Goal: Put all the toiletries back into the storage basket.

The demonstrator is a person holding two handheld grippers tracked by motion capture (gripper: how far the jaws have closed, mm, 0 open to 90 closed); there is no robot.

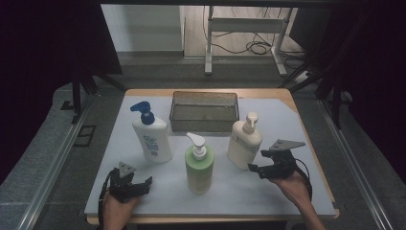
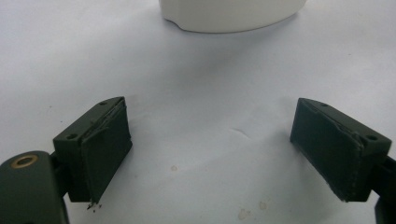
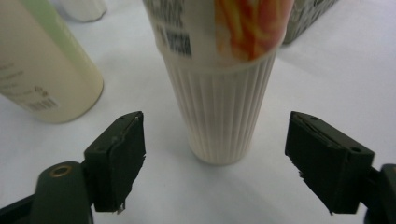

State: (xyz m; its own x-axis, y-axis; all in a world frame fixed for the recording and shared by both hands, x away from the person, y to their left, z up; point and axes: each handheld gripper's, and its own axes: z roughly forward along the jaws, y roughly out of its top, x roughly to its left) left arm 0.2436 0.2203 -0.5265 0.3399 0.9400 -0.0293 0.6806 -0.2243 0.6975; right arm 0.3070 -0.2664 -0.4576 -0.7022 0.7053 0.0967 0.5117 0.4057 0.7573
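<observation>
The right gripper point(image 1: 262, 163) is lining up on the cream pump bottle point(image 1: 243, 142), jaws spread wide and holding nothing — in the right gripper view the ribbed base point(image 3: 223, 119) is standing dead centre between them, not yet touched. This looks like the approach before a grasp: the next move calls for sliding forward, then closing on the ribs. The green bottle point(image 1: 199, 167) is standing near on the left, so room is tighter there; the tray point(image 1: 204, 111) is waiting behind. The left gripper point(image 1: 139, 184) is resting open — idle near the table's front edge point(image 1: 210, 219).
</observation>
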